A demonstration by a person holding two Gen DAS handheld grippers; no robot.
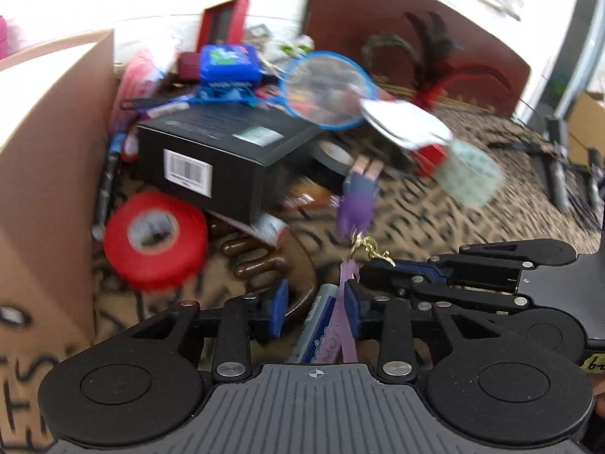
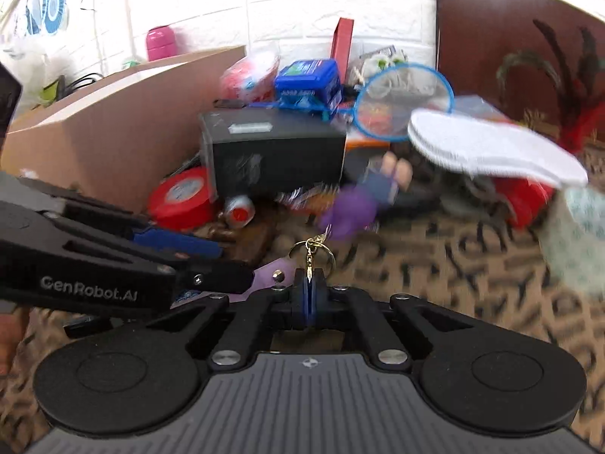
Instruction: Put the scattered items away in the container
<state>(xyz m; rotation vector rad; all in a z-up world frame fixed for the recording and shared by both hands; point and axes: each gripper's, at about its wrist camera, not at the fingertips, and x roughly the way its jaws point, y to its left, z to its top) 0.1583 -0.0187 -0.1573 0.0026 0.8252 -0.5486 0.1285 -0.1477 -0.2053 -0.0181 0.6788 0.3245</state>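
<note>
- The right tool [image 2: 311, 295] is seen pressed together on the gold clasp of a keychain [image 2: 311, 255], from which a purple figure [image 2: 349, 210] hangs ahead, blurred.
- The left tool [image 1: 315, 300] is seen parted, narrow; a lilac strap [image 1: 346, 302] of the keychain passes between its blue pads [image 1: 279, 308], and whether it is gripped cannot be told.
- A marker pen [image 1: 315, 325] is seen under the left tool.
- The surface under everything is covered by a leopard-patterned cloth [image 2: 435, 265].
- Further out, a red tape roll [image 1: 157, 240], a black box [image 1: 227, 155] and a blue racket [image 1: 327, 90] are piled.
- The cardboard container [image 2: 124, 128] is stood at the left edge, beside the pile.
</note>
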